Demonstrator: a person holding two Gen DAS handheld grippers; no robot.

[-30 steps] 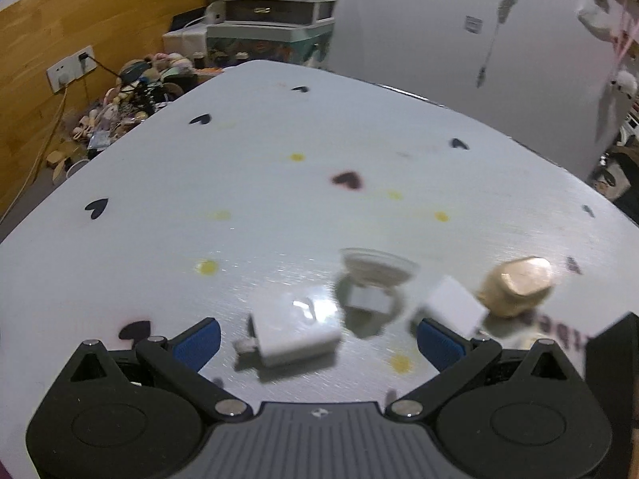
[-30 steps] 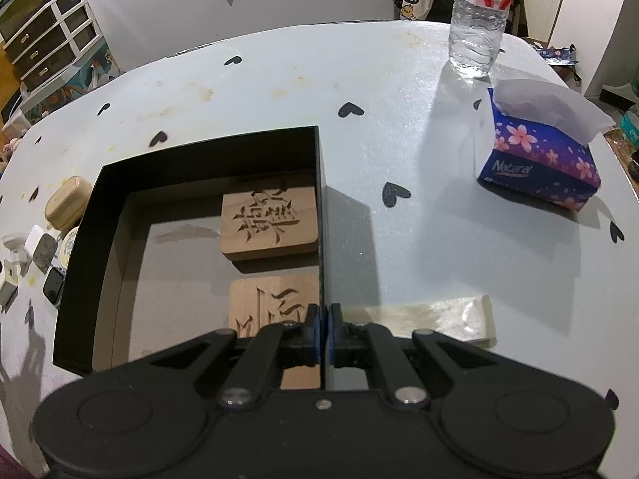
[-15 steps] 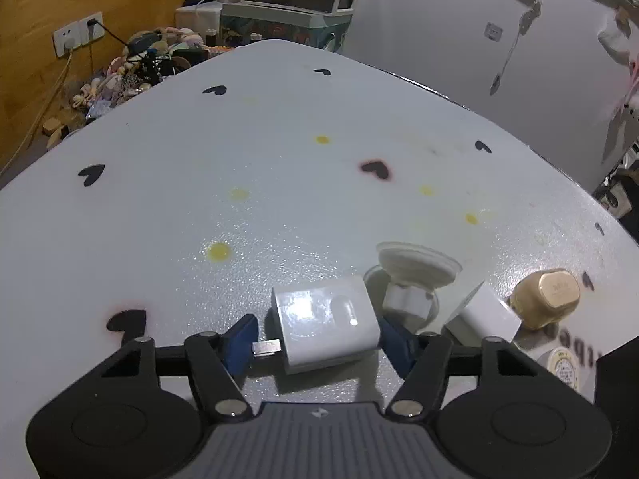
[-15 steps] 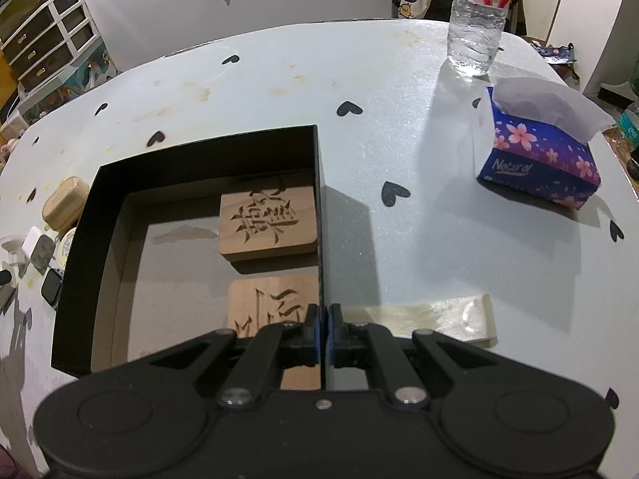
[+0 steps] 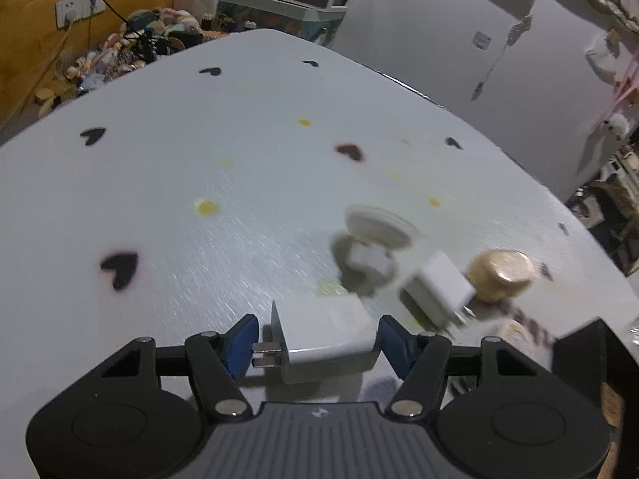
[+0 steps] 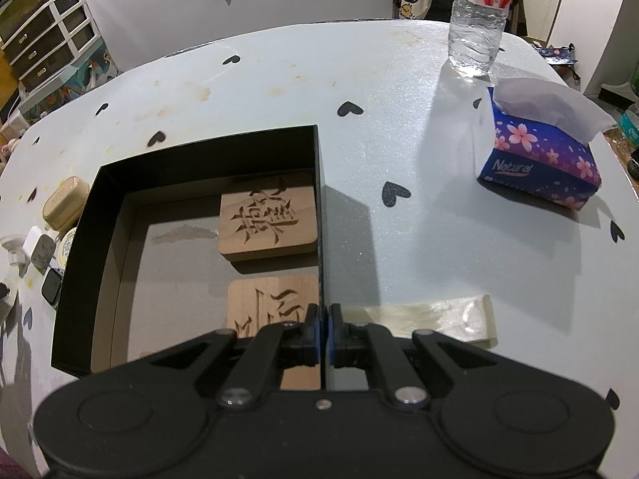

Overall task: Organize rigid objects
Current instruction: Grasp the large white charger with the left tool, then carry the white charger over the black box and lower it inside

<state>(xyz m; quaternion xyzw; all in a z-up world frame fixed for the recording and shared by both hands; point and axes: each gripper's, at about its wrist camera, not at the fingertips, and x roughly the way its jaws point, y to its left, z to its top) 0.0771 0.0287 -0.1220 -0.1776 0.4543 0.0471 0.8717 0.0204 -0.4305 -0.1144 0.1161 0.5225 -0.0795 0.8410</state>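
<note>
My left gripper [image 5: 317, 335] is shut on a white plug charger [image 5: 327, 319]: one blue pad presses its metal prongs, the other its rounded body. It hangs just above the white table, casting a shadow. Beyond it lie a second white charger [image 5: 437, 291], a white suction-cup hook [image 5: 375, 231] and a beige rounded case [image 5: 501, 275]. My right gripper [image 6: 323, 319] is shut on the right wall of the black box [image 6: 199, 163]. Inside the box lie two carved wooden blocks, one farther [image 6: 267, 215] and one nearer [image 6: 275, 303].
Right of the box stand a blue tissue pack [image 6: 539, 159] and a water bottle [image 6: 477, 20]; a pale tape strip [image 6: 431, 315] lies by my right fingers. Left of the box are small items, among them a black square piece [image 6: 52, 289]. Drawers and clutter lie beyond the table's edge.
My left gripper's jaws went from wide open around the white charger to closed on it, then shifted left and back with it. The right gripper has not moved.
</note>
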